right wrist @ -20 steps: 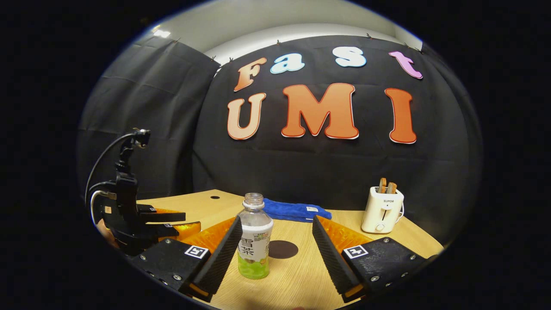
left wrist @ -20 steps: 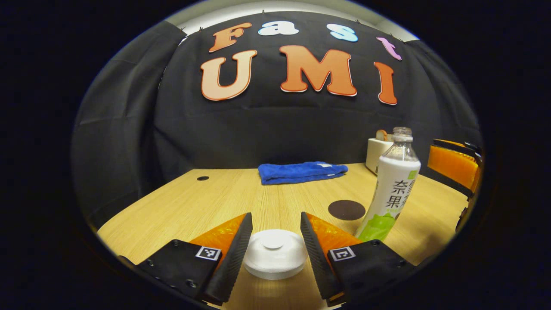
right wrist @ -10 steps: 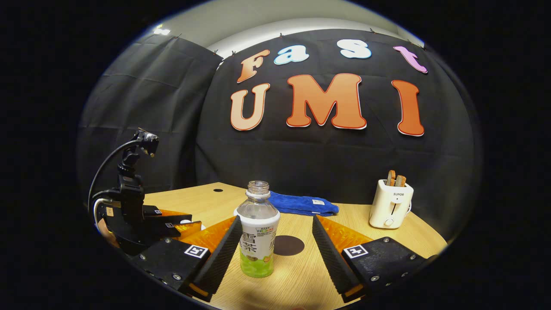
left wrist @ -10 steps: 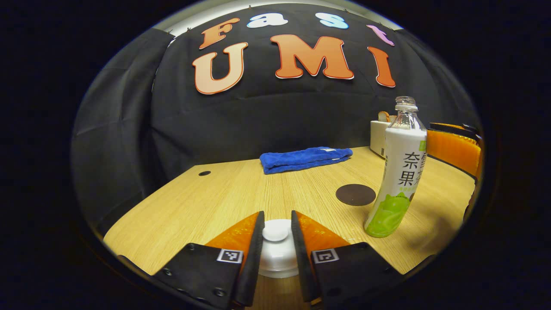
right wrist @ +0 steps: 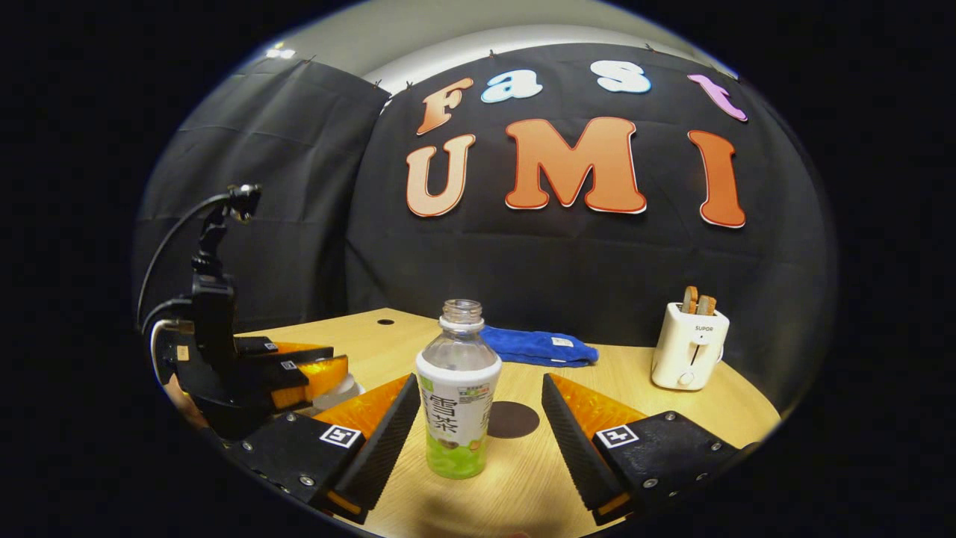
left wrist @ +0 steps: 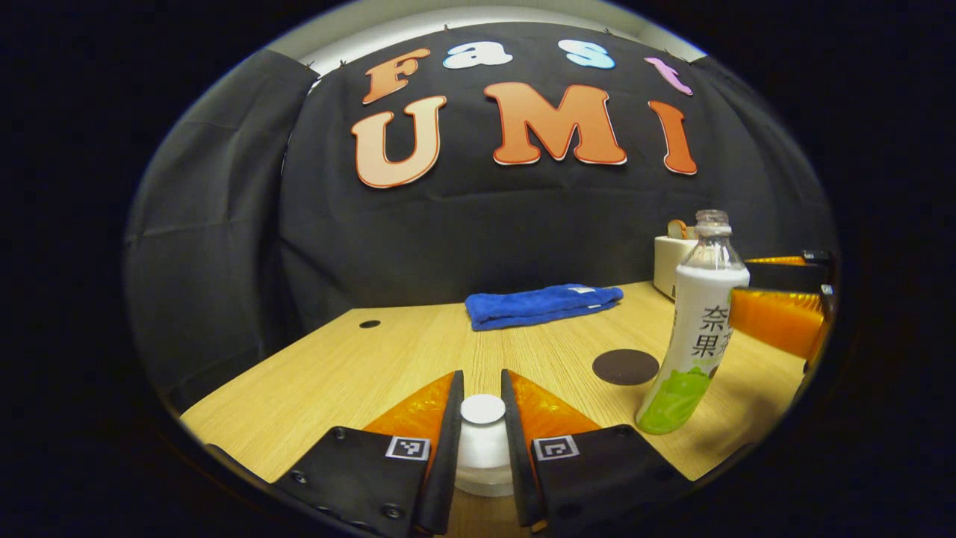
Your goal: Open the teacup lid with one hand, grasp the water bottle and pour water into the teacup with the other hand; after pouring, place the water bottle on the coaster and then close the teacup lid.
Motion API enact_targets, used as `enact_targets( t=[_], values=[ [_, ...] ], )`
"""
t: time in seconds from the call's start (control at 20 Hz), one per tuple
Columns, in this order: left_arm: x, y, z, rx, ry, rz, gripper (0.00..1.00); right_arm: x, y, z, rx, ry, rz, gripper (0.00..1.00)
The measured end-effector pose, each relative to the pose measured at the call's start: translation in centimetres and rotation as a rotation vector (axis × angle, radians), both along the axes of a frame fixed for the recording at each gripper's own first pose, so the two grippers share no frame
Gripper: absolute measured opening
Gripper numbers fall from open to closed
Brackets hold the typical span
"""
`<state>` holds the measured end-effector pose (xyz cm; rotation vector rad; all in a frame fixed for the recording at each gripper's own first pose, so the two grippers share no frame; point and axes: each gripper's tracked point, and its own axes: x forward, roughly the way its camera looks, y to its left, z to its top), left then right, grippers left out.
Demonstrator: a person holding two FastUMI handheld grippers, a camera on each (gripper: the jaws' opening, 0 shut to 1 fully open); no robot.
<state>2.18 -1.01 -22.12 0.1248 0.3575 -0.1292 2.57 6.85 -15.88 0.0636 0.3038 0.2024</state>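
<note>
My left gripper [left wrist: 482, 385] is shut on the round knob of the white teacup lid [left wrist: 482, 452], which lies low between its fingers; the cup beneath is hidden. The uncapped water bottle [left wrist: 698, 329], with a white label and green base, stands upright on the table to the right. The right gripper view has this bottle [right wrist: 457, 396] standing between the open fingers of my right gripper [right wrist: 479, 382], close to the left finger and untouched. A dark round coaster [right wrist: 512, 420] lies just behind the bottle. The left gripper [right wrist: 299, 373] is at the left, over something white.
A folded blue towel [left wrist: 544, 305] lies at the back of the wooden table [left wrist: 358, 373]. A white toaster [right wrist: 688, 347] with toast in it stands at the back right. Black cloth walls the booth behind and to the left.
My left gripper has gone from wide open around the lid to shut on its knob. My right gripper, still open, has come closer to the bottle.
</note>
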Motion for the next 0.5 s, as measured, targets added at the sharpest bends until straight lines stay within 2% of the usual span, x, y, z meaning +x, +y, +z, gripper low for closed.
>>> enact_targets(
  t=[0.25, 0.3, 0.5],
  values=[
    [0.2, 1.2, 3.1, -0.031, -0.072, 0.029, 0.36, 0.1, 2.1, -2.3, 0.008, 0.065, 0.039, 0.98],
    [0.2, 1.4, 3.4, -0.032, -0.078, 0.032, 0.33, -0.1, 2.5, -2.9, 0.021, 0.092, 0.047, 0.98],
    [-0.1, 1.4, 2.1, -0.052, -0.046, 0.025, 0.36, -0.2, 3.2, -4.5, 0.025, 0.155, 0.051, 0.98]
  ],
)
